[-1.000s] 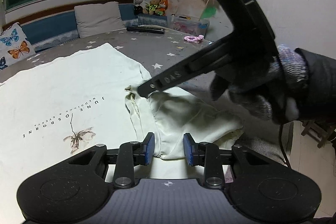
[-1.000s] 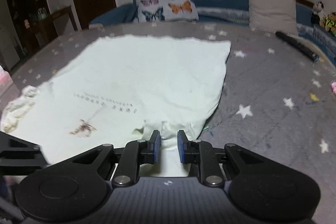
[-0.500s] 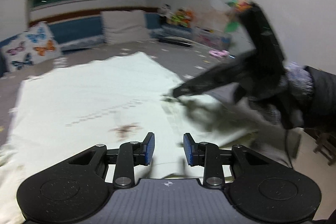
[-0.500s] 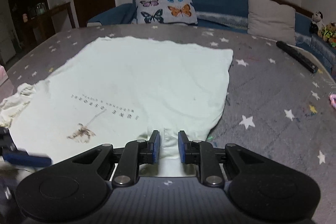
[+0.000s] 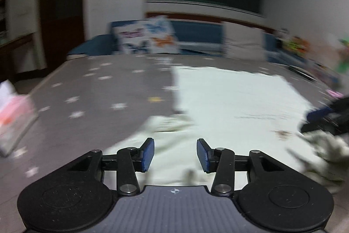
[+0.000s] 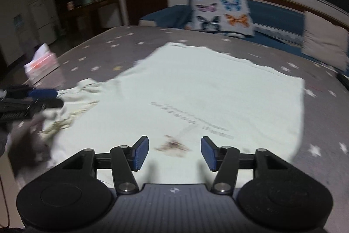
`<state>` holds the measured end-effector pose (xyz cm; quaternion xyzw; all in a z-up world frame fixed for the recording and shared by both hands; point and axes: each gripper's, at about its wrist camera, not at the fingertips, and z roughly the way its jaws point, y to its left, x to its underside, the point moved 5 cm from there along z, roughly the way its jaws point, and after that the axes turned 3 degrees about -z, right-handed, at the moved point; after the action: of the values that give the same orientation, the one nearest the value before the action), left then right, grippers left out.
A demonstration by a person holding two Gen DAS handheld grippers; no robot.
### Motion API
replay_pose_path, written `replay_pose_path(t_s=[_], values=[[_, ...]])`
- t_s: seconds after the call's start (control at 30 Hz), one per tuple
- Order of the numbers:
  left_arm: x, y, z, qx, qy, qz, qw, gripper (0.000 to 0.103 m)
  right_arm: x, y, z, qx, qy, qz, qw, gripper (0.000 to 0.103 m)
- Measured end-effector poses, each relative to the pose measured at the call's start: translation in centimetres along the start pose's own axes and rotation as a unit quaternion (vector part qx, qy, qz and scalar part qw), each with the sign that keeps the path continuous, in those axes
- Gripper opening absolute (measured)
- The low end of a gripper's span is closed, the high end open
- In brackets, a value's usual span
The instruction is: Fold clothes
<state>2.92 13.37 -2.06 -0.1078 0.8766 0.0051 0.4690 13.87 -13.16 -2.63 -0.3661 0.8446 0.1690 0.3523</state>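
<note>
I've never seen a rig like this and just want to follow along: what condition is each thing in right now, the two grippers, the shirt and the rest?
Left gripper: open, holding nothing.
Right gripper: open, holding nothing.
T-shirt: spread flat, print up, not yet folded.
Sleeve: bunched and wrinkled beside the shirt's body.
Butterfly cushion: propped upright on the bench.
Tissue box: a tissue sticks out of the top.

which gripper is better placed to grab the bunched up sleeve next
Left, probably. The left gripper is open, with the crumpled sleeve just beyond its fingertips. The right gripper, also open, hangs over the shirt chest print, with that sleeve far off to its left.
</note>
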Motion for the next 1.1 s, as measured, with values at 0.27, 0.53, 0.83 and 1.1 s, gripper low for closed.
replay_pose_path(t_s=[0.27,0.53,0.83,1.1], values=[[1.1,5.6,-0.1,-0.027,0.019,-0.061,0.9976,0.048,-2.2,6.8,4.2,-0.045,0.023,-0.067,0.997,0.055],[1.9,6.6,0.8,-0.011,0.038,-0.087,0.9954,0.046,-1.8,12.2,6.7,-0.082,0.046,-0.111,0.989,0.055],[2.4,6.4,1.2,-0.001,0.041,-0.095,0.9946,0.045,-1.0,14.8,6.4,-0.074,0.039,-0.163,0.983,0.056],[2.3,6.4,1.4,0.002,0.038,-0.101,0.9941,0.009,-0.7,14.9,6.2,-0.077,0.031,-0.160,0.984,0.056]])
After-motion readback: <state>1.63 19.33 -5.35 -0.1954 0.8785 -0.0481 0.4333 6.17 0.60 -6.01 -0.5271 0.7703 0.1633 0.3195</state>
